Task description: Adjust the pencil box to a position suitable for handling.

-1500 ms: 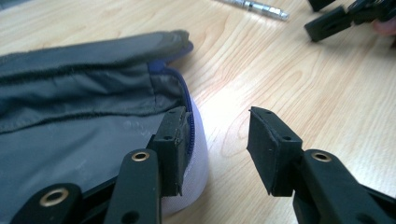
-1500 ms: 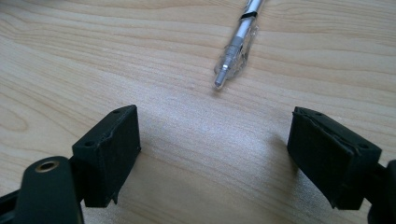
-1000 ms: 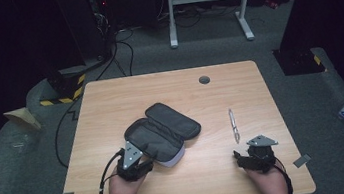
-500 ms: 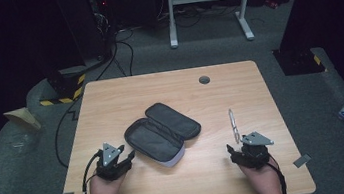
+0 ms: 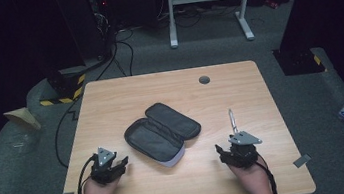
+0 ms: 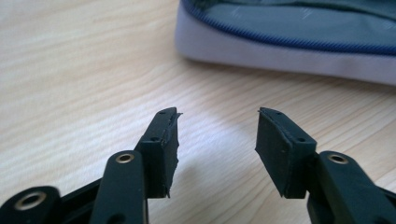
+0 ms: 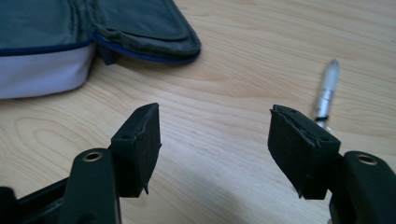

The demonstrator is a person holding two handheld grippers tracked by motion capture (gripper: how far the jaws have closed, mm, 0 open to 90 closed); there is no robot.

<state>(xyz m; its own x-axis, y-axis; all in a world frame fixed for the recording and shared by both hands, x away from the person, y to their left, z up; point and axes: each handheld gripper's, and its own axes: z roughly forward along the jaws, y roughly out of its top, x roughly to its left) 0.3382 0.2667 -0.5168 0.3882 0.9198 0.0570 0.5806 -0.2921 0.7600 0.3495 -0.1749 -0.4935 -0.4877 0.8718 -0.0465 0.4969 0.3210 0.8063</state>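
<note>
- Evidently, the open pencil case (image 5: 162, 134) lay mid-desk (image 5: 110, 100), with the pen (image 5: 232, 119) beside it.
- Both the left hand-held gripper (image 6: 217, 135) and right hand-held gripper (image 7: 215, 140) gaped wide, holding nothing.
- Best approach: straddle the pen's barrel squarely, then close gently.

On the table (image 5: 110, 105) the open case (image 5: 162, 134) lies centre, the pen (image 5: 232, 119) to its right.

Light wooden table (image 5: 110, 100), open pencil case (image 5: 162, 134) (unzipped), silver pen (image 5: 232, 119)
</note>
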